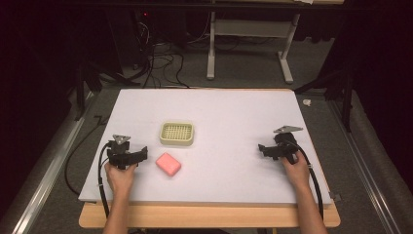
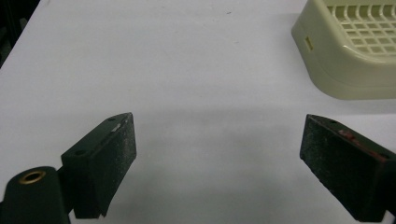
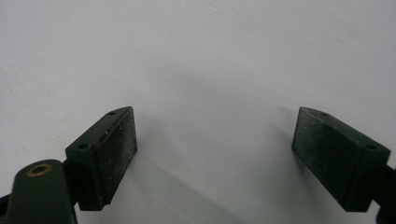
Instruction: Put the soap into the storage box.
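Observation:
A pink block (image 1: pixel 168 164) lies flat on the white board (image 1: pixel 234 112), just right of my left gripper (image 1: pixel 127 149). Behind the block stands a cream slotted basket (image 1: pixel 177 142), upside-down-looking with a grid top; its corner shows at the upper right of the left gripper view (image 2: pixel 336 74). In that view the left gripper (image 2: pixel 217 149) is open, with bare board between its pads. My right gripper (image 1: pixel 275 148) rests on the right side of the board, far from both objects. It stands open over bare white surface (image 3: pixel 215 144).
The white board sits on a wooden table whose front edge (image 1: pixel 209 217) shows near the person's forearms. Beyond the far edge are a white table frame (image 1: pixel 248 44) and loose cables (image 1: pixel 160 63) on the floor. Metal rails run along both sides.

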Demonstrator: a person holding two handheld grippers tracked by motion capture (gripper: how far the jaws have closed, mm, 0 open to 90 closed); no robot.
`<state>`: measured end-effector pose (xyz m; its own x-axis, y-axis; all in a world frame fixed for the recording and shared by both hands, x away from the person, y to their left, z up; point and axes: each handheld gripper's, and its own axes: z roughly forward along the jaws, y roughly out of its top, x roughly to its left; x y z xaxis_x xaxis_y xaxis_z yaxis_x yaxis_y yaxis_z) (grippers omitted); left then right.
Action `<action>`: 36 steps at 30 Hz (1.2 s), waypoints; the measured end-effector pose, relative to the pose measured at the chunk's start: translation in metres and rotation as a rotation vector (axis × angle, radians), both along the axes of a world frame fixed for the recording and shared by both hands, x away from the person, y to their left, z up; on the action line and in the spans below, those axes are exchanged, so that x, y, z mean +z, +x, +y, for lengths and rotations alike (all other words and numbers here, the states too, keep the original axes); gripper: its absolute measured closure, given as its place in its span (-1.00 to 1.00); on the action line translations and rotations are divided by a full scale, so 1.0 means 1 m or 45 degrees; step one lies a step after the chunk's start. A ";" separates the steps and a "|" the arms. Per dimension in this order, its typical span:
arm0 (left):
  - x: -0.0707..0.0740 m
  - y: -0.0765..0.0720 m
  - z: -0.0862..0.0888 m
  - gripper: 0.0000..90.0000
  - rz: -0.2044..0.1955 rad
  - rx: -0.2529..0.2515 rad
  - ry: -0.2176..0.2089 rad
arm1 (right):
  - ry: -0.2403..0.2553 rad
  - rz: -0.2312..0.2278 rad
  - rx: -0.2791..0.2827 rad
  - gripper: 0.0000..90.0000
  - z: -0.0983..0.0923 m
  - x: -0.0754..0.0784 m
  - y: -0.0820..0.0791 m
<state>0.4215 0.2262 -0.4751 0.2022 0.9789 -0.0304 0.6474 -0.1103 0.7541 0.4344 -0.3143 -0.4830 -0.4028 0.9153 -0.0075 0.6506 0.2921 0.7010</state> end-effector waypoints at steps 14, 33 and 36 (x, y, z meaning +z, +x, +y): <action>0.019 -0.009 -0.004 -0.77 -0.048 -0.067 0.002 | 0.000 0.000 0.000 -0.68 0.000 0.000 0.000; 0.033 -0.026 -0.017 -0.78 -0.093 -0.194 -0.014 | -0.001 0.000 0.000 -0.68 0.000 0.000 0.000; 0.034 -0.028 -0.020 -0.79 -0.097 -0.210 -0.021 | 0.000 0.000 0.000 -0.68 0.000 0.000 0.000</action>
